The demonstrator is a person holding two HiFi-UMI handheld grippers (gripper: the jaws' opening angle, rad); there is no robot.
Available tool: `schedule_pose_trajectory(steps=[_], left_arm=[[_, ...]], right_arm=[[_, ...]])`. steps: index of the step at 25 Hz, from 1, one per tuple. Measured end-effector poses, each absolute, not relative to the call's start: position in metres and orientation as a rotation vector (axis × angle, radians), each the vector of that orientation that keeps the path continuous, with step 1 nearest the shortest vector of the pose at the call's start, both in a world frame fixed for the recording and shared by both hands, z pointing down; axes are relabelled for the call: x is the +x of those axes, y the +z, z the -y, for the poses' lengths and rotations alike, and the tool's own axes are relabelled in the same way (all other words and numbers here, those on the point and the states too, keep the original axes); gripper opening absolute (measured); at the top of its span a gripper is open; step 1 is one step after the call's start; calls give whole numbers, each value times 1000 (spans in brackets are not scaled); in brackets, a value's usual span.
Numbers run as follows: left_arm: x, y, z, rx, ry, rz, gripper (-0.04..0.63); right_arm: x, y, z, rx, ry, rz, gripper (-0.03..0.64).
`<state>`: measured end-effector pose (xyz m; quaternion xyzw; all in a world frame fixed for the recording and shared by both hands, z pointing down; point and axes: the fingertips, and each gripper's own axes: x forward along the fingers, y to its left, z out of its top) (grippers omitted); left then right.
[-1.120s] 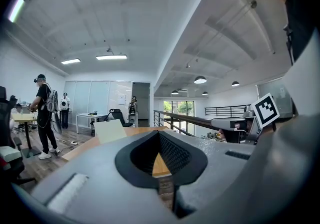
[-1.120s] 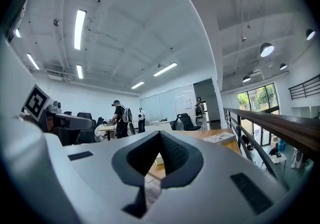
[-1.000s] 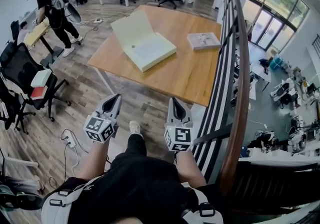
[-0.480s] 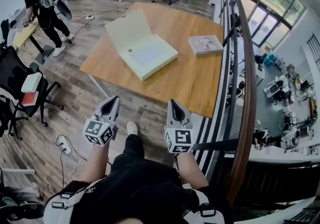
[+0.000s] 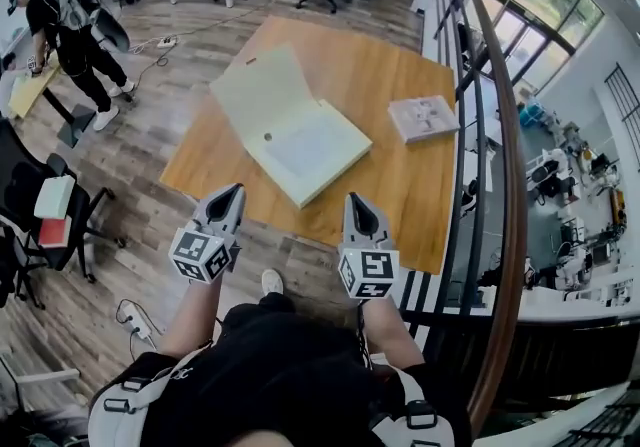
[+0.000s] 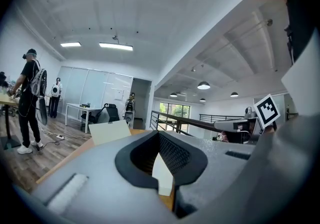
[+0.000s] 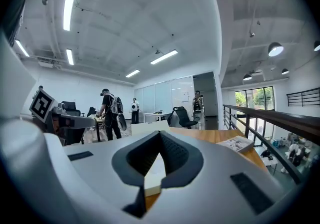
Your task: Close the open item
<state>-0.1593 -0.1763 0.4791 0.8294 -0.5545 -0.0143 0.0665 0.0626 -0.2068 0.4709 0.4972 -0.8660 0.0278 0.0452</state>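
Observation:
A pale cream box [image 5: 300, 140] lies open on the wooden table [image 5: 400, 185], its lid [image 5: 258, 85] raised at the far left side; the lid [image 6: 109, 131] also shows beyond the left jaws and the lid [image 7: 149, 127] past the right ones. My left gripper [image 5: 232, 197] hangs shut just short of the table's near edge, nothing in it. My right gripper [image 5: 357, 205] is shut and empty too, over the near edge to the right of the box. Both point at the table.
A closed book [image 5: 423, 117] lies at the table's far right. A dark railing [image 5: 500, 165] runs close along the right. An office chair [image 5: 45, 205] stands at the left, a person [image 5: 60, 30] works at the far left, and a power strip [image 5: 138, 315] lies on the floor.
The table and box have drawn nearer as the person walked forward. Both grippers, still shut, now reach the table's near edge.

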Motion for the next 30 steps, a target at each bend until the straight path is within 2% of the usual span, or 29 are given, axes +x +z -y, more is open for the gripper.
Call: schedule_pose_trajectory(steps=[5,12,24,30], left_arm=[[-208,479,228,2488,-110,1654,0],[-229,484,290,2452,-163,1586,0],[-266,488,318,2418,-110,1668,0],[-283,497,338,2389,-43,1724,0]], right_arm=[[36,475,242,1554,75,2573,5],[44,472,281,1649,124,2473,5],[41,505,324,1704,220,2404,5],[71,540,342,1820,341,2287,5]])
